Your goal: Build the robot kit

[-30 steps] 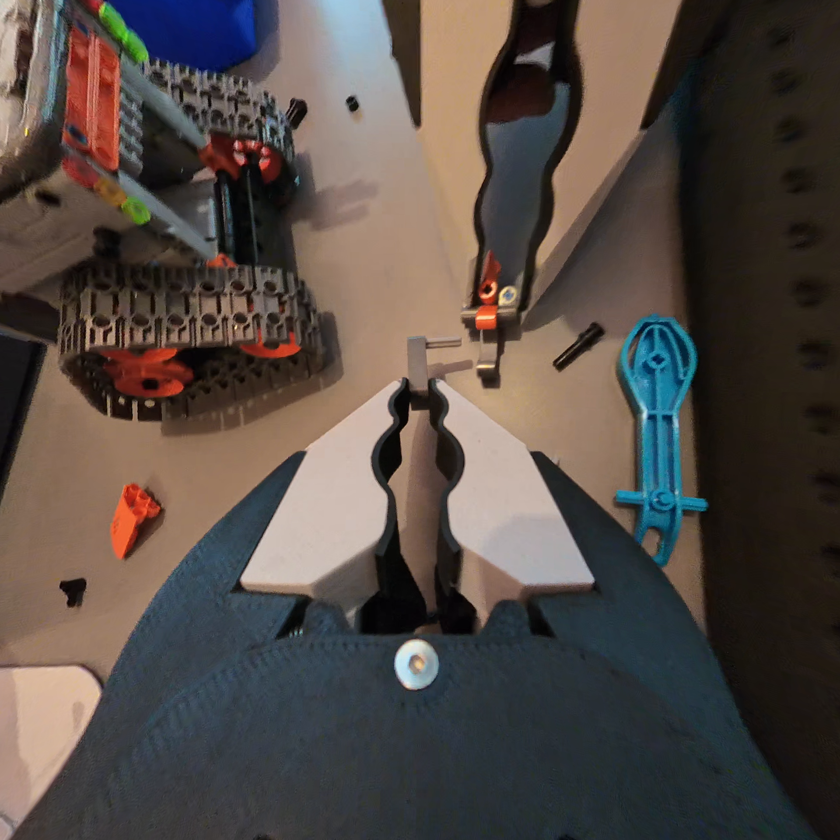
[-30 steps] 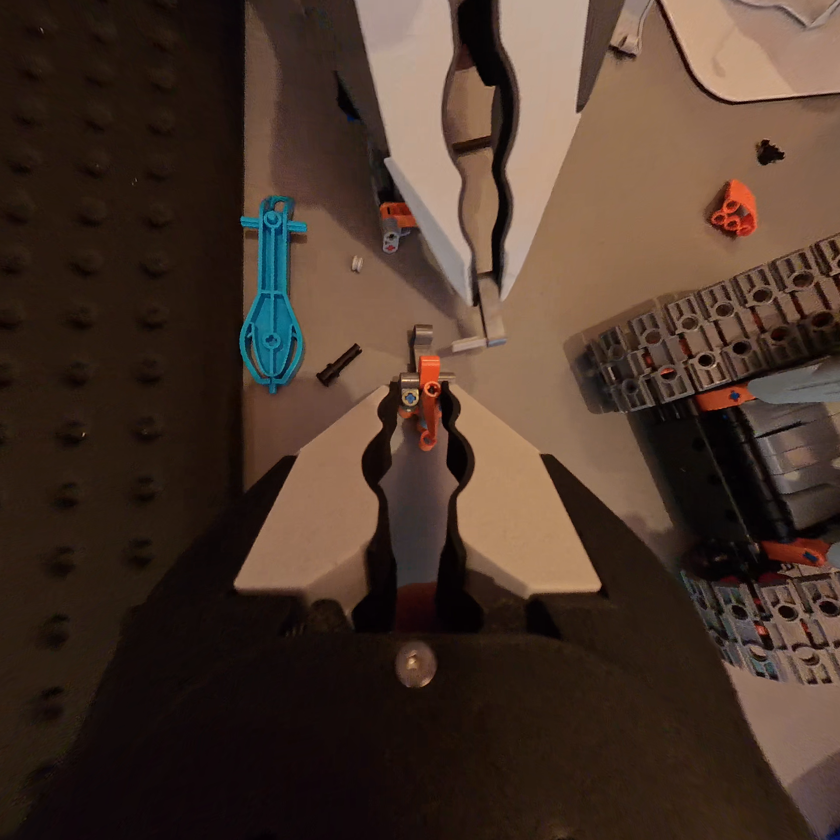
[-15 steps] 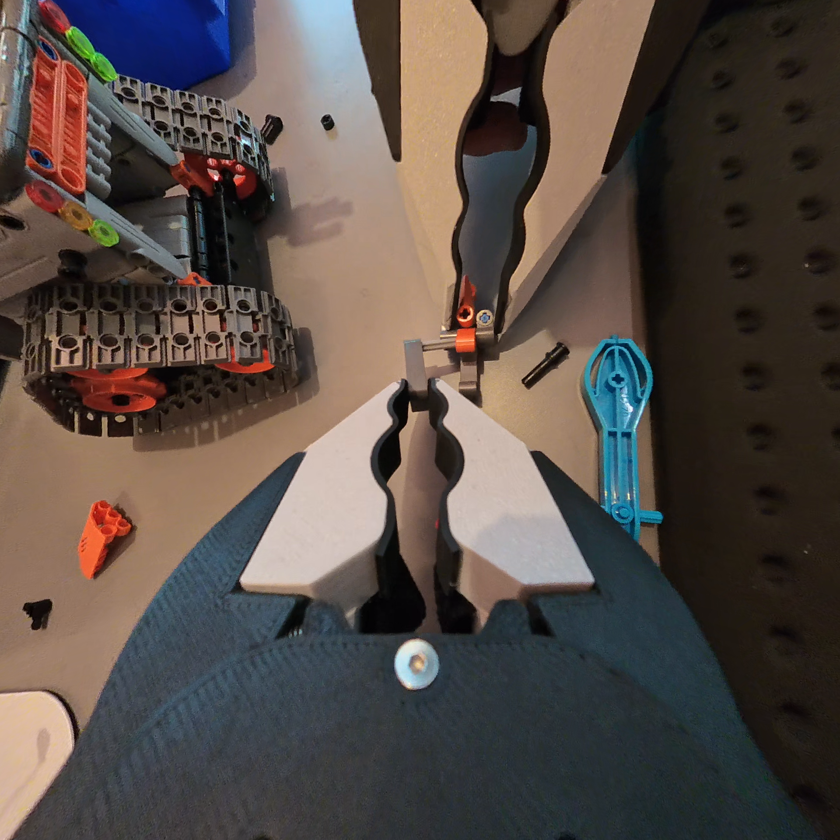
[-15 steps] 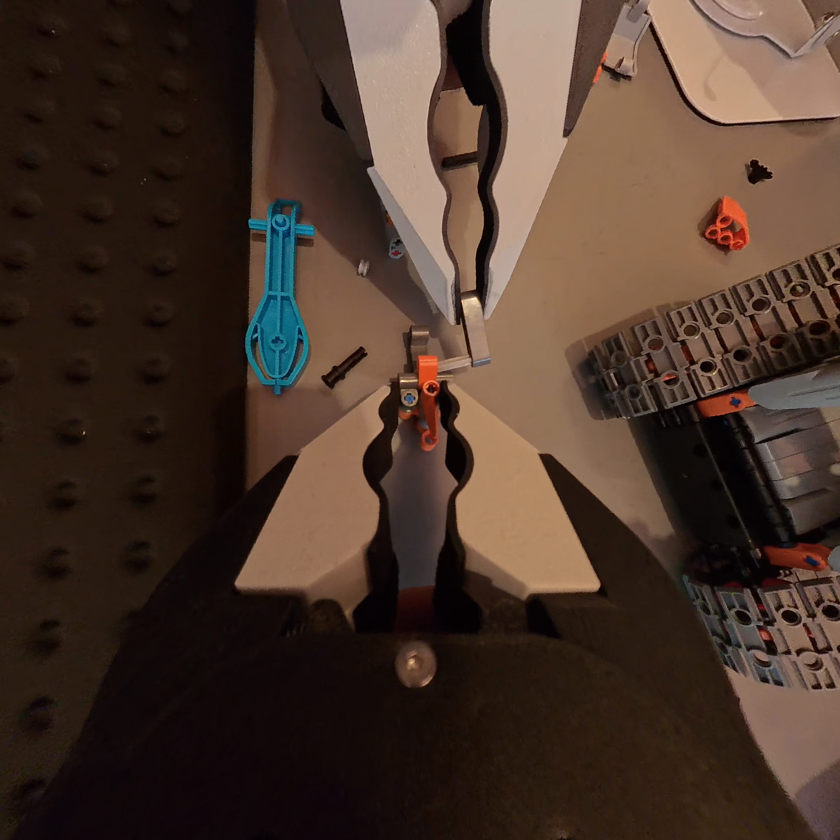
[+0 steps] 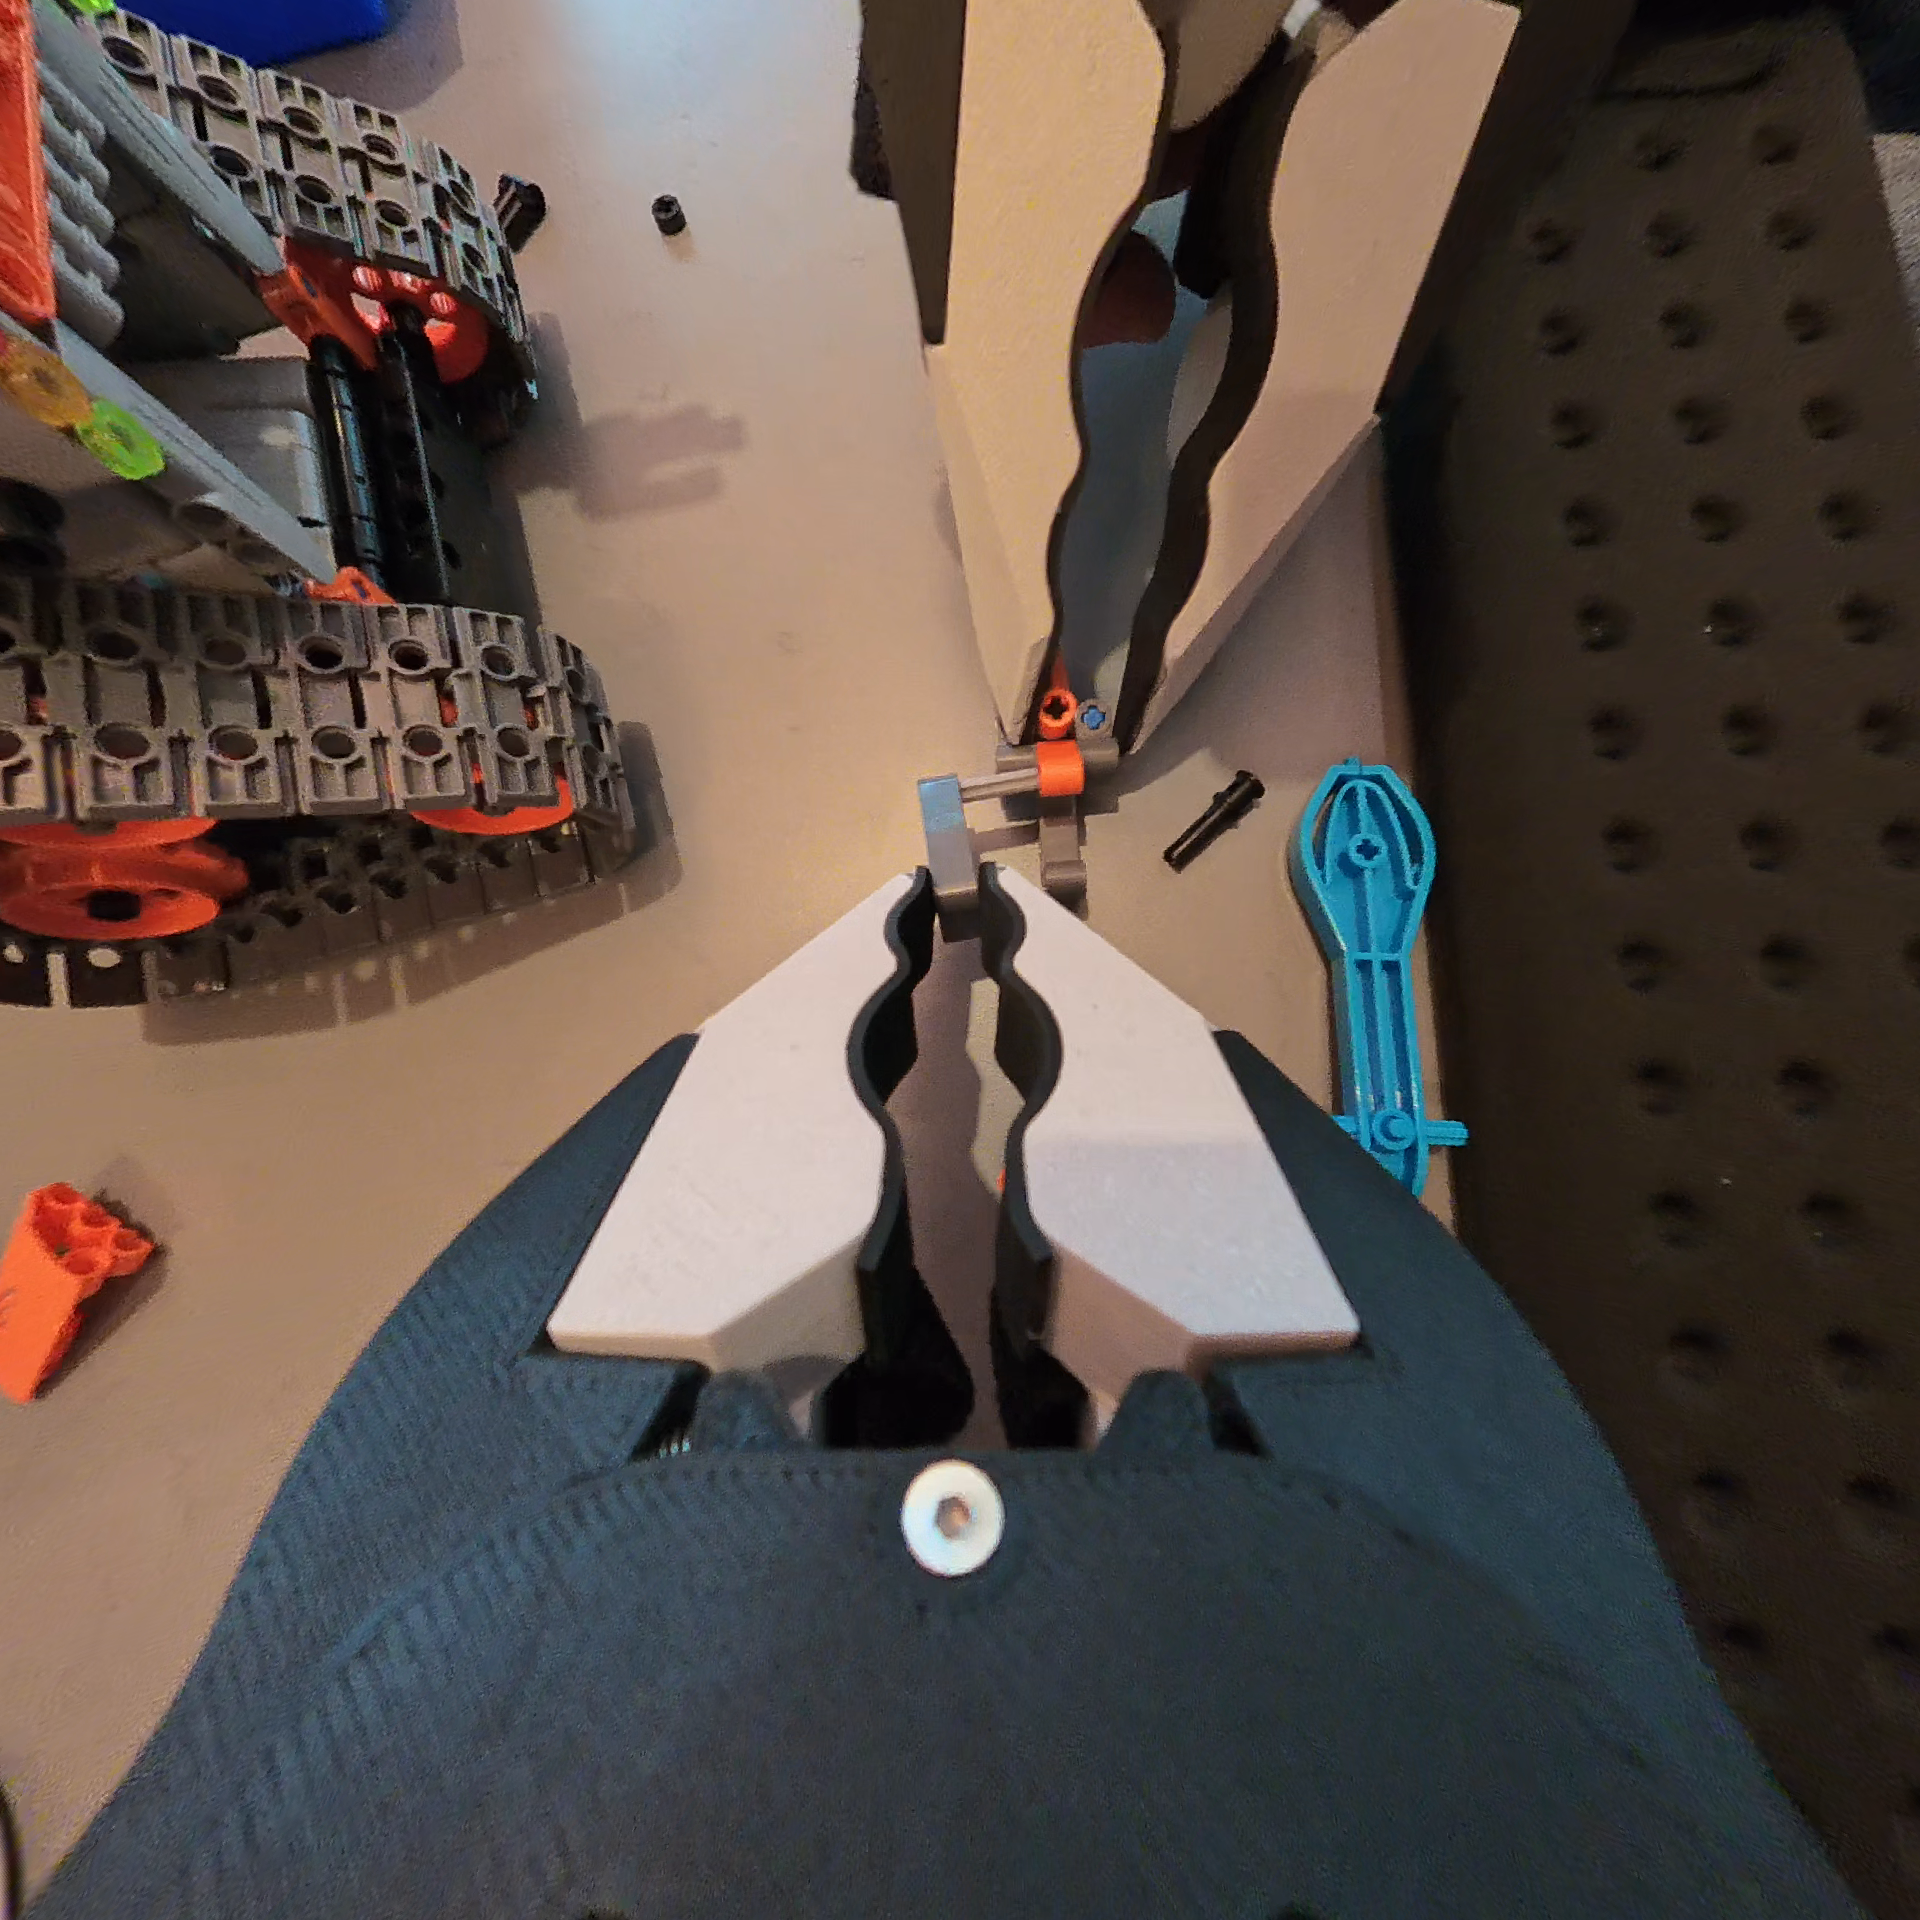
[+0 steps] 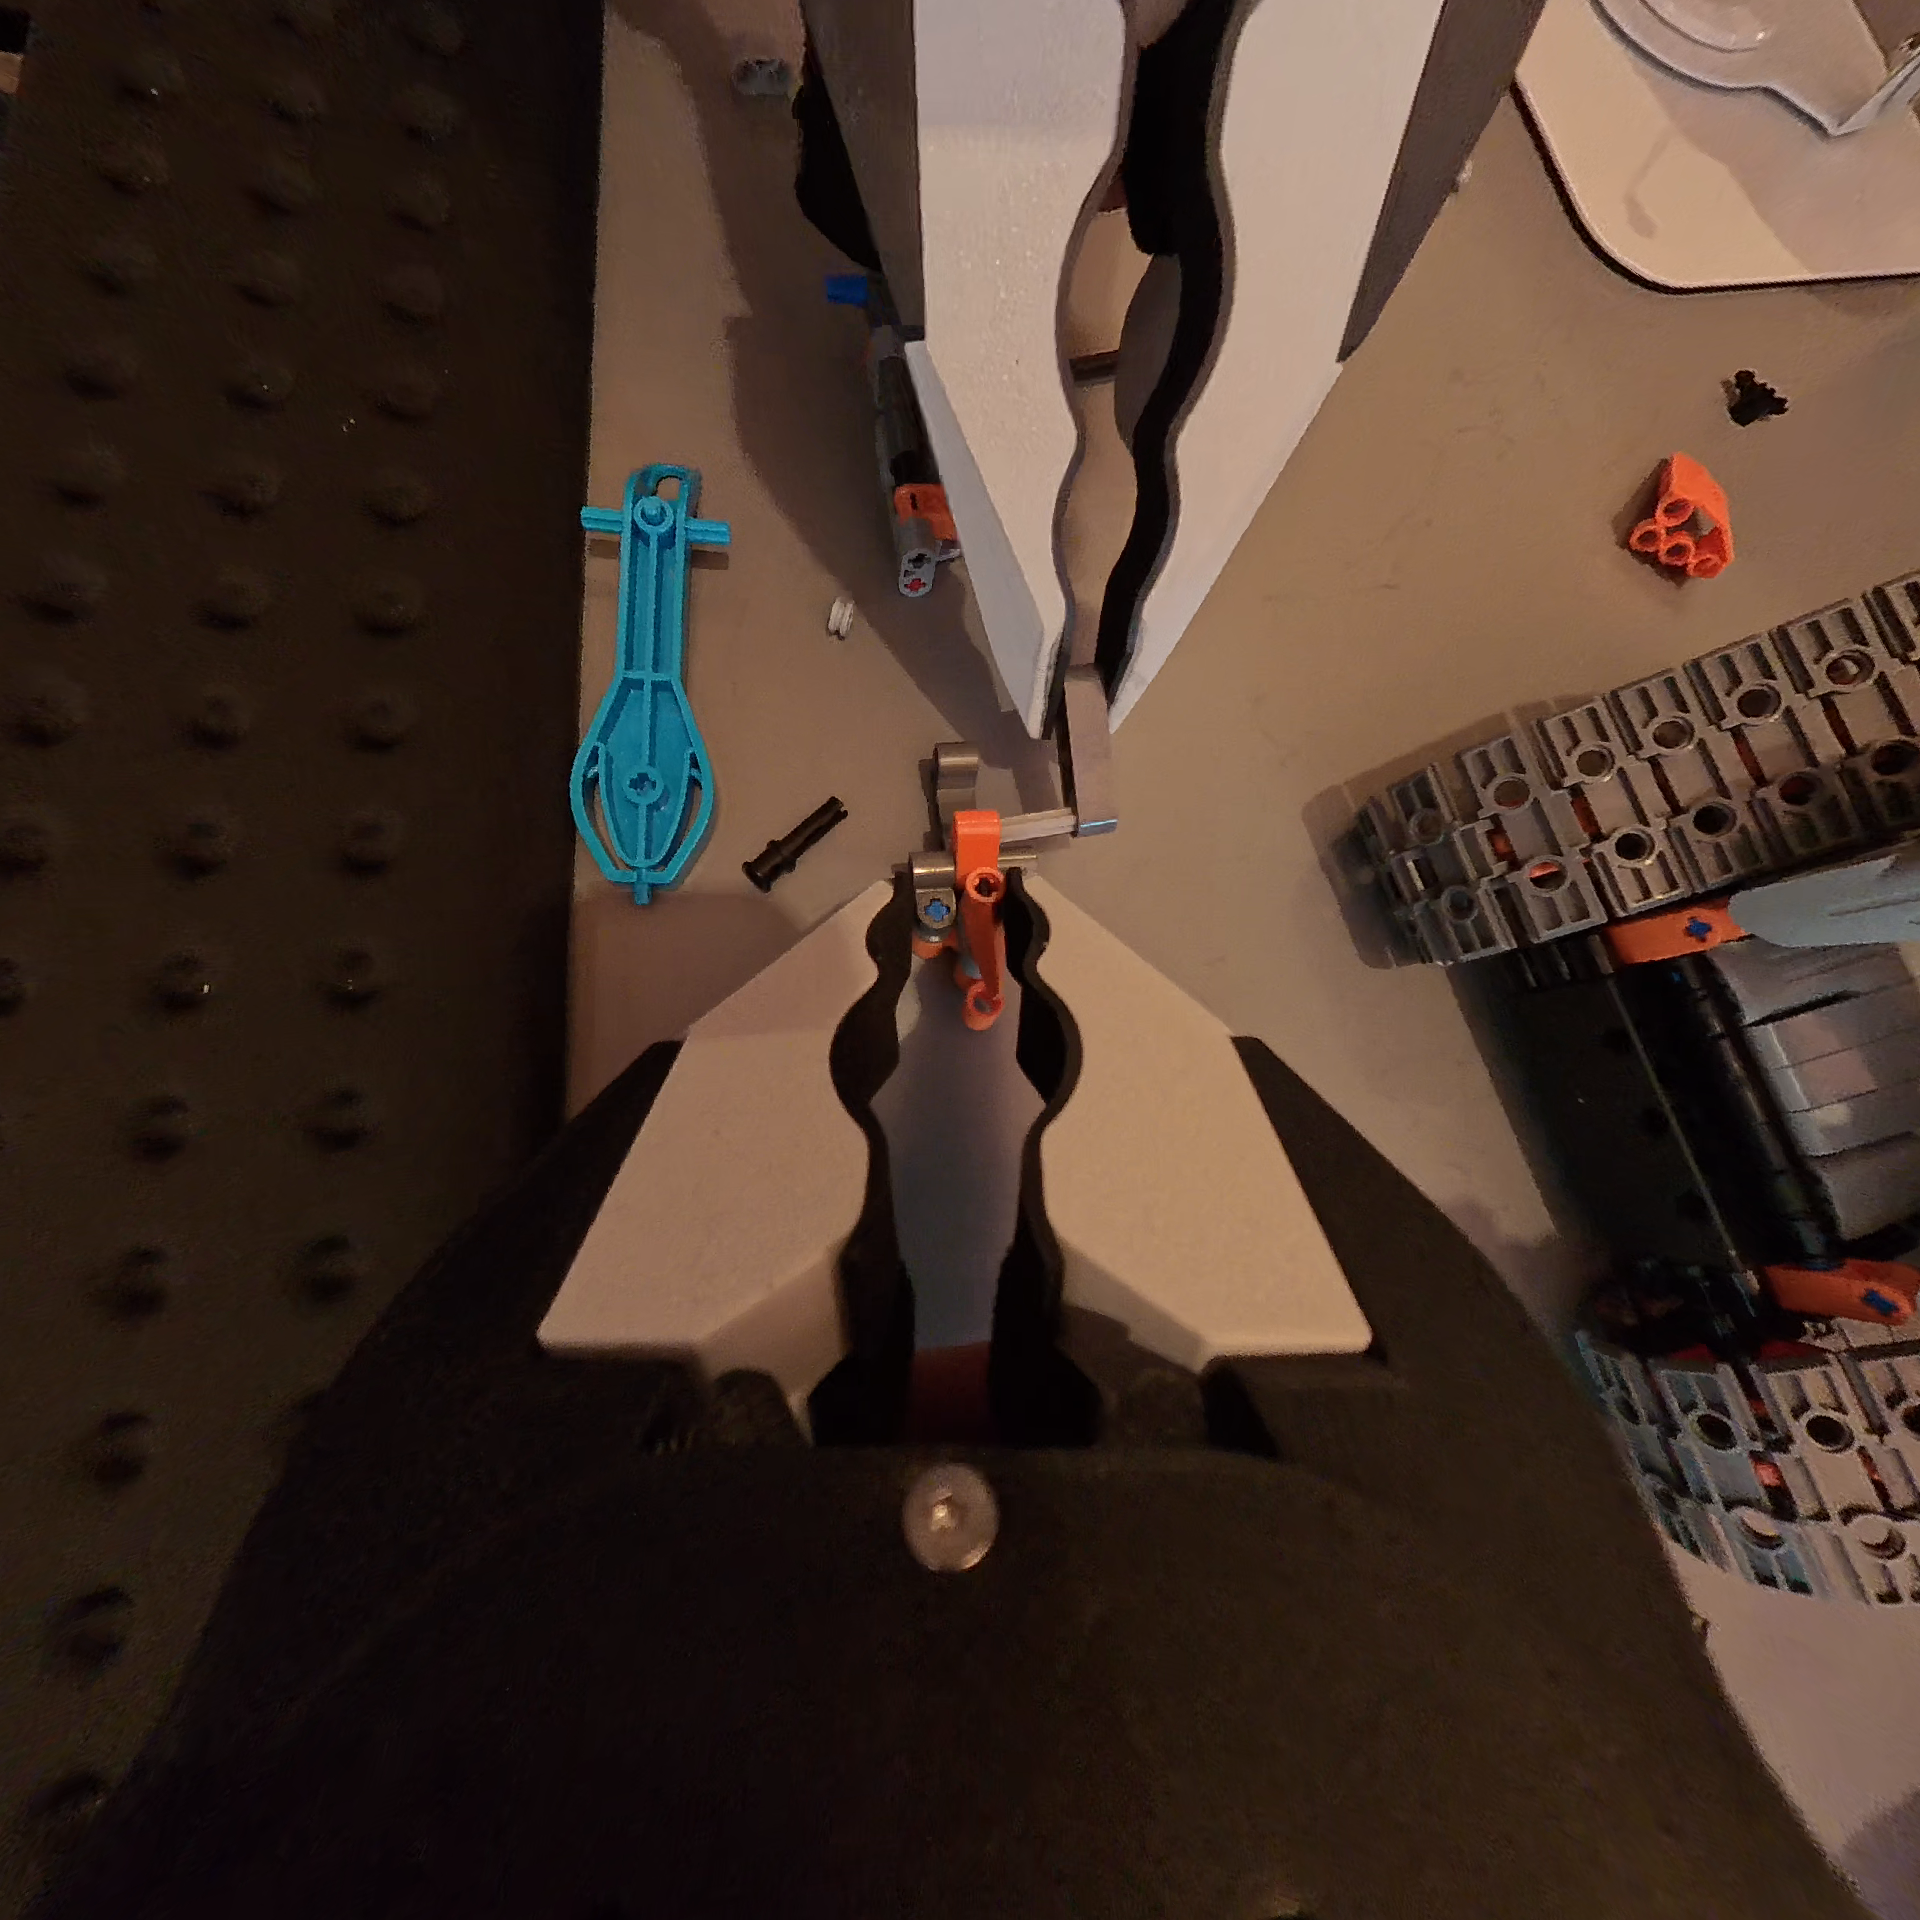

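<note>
The left gripper [image 5: 958, 902] has its fingers clenched on a small grey liftarm [image 5: 951, 831] whose pale axle [image 5: 987, 790] runs sideways into the orange-and-grey connector cluster [image 6: 961, 894]. The right gripper [image 6: 958, 902] pinches that cluster tip to tip opposite, just above the counter [image 5: 727, 644].

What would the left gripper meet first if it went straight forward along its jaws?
The left gripper, shut on a small grey plastic piece, would probably first meet the right gripper with its orange-and-grey plastic assembly; depth is unclear.
</note>
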The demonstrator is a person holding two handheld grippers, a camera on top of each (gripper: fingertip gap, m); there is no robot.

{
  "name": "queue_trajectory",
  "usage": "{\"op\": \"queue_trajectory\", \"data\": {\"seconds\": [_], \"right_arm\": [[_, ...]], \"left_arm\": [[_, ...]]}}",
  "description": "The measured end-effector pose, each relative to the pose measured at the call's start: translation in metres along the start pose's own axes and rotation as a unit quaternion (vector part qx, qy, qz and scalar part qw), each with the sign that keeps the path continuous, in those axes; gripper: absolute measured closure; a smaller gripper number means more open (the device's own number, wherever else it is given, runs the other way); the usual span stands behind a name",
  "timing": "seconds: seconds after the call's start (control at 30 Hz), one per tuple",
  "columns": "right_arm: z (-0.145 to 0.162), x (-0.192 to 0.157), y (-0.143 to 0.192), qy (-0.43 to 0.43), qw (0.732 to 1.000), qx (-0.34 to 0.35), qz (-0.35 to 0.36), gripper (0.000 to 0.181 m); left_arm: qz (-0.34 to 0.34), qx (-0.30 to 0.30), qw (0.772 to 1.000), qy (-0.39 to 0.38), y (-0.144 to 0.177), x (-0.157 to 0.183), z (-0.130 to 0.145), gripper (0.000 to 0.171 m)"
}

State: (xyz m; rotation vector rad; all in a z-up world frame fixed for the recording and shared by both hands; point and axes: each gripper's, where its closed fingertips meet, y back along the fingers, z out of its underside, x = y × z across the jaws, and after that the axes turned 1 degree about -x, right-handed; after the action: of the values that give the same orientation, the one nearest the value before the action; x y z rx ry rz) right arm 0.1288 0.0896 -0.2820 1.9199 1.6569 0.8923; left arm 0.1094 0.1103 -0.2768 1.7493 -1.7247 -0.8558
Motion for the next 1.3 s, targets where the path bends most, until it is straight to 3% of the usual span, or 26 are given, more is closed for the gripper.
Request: {"op": "queue_trajectory", "data": {"seconds": [0.47, 0.7, 0.8, 0.87, 1.07, 1.3], "right_arm": [[-0.001, 0.0, -0.001, 0.004, 1.0, -0.002, 0.002, 0.167], [-0.001, -0.001, 0.0, 0.004, 1.0, 0.001, 0.001, 0.167], [0.001, 0.004, 0.0, 0.004, 1.0, -0.006, 0.013, 0.167], [0.001, 0.002, 0.001, 0.004, 1.0, -0.004, 0.007, 0.167], [0.002, 0.003, 0.001, -0.007, 1.0, -0.002, 0.007, 0.167], [0.0, 0.001, 0.001, -0.019, 1.0, 0.006, -0.004, 0.166]], "left_arm": [[0.02, -0.08, 0.994, -0.071, 0.003, -0.001, -0.001, 0.165], [0.01, -0.052, 0.995, -0.081, 0.003, 0.0, 0.001, 0.165], [0.058, -0.04, 0.995, -0.075, 0.002, 0.018, 0.003, 0.166], [0.021, -0.062, 0.995, -0.071, -0.002, 0.008, 0.005, 0.166], [0.069, -0.034, 0.996, 0.037, 0.005, -0.001, 0.001, 0.166], [0.15, -0.003, 0.975, 0.165, 0.007, -0.004, -0.001, 0.166]]}}
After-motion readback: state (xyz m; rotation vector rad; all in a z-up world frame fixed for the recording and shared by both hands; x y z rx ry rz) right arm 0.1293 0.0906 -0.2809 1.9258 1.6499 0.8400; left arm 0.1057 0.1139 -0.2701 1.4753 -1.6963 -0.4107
